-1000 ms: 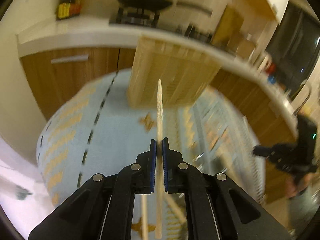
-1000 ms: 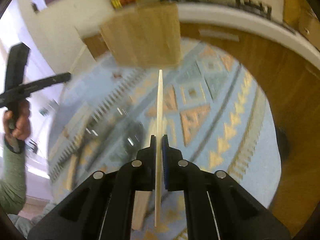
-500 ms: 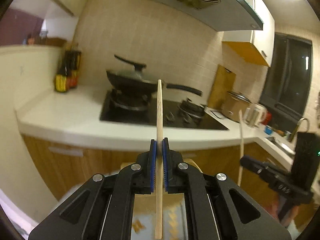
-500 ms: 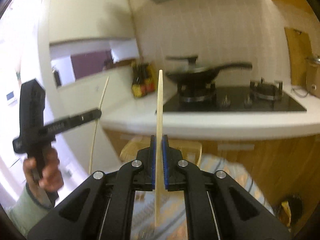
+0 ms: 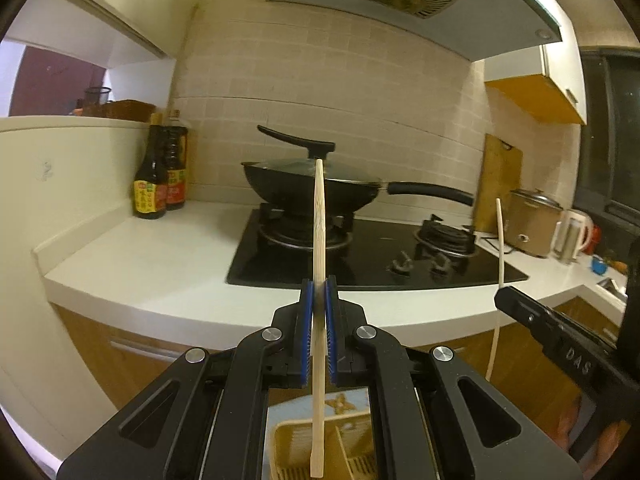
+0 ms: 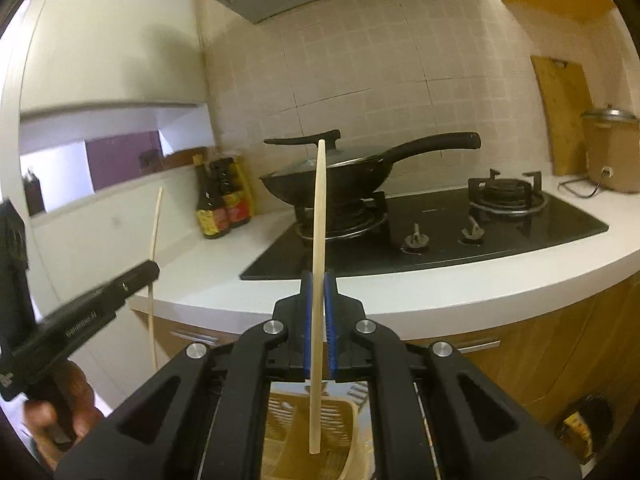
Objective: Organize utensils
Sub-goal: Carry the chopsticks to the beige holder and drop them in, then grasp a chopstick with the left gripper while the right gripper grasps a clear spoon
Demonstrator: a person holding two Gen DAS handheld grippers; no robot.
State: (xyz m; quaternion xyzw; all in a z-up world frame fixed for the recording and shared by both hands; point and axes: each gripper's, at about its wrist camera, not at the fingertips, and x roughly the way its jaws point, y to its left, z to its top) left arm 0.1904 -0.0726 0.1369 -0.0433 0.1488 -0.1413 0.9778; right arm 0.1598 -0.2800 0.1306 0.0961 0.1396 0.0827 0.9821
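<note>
My left gripper (image 5: pixel 319 286) is shut on a pale wooden chopstick (image 5: pixel 319 216) that stands upright. Its lower end hangs over a tan slotted utensil holder (image 5: pixel 294 446) seen below between the fingers. My right gripper (image 6: pixel 319 280) is shut on a second upright chopstick (image 6: pixel 319 208) above the same holder (image 6: pixel 288 440). The right gripper with its chopstick (image 5: pixel 499 236) shows at the right of the left wrist view. The left gripper with its chopstick (image 6: pixel 154 240) shows at the left of the right wrist view.
A white countertop (image 5: pixel 152 264) carries a black gas hob (image 5: pixel 372 256) with a lidded black wok (image 5: pixel 312 188). Sauce bottles (image 5: pixel 160 176) stand at the left. A cutting board (image 5: pixel 498 184), rice cooker (image 5: pixel 532 220) and kettle (image 5: pixel 574 234) are at the right. Wooden cabinet fronts (image 6: pixel 540 344) are below.
Both grippers have tilted up from looking down at the rug and holder to facing the stove. Each still holds its chopstick, now upright over the holder.
</note>
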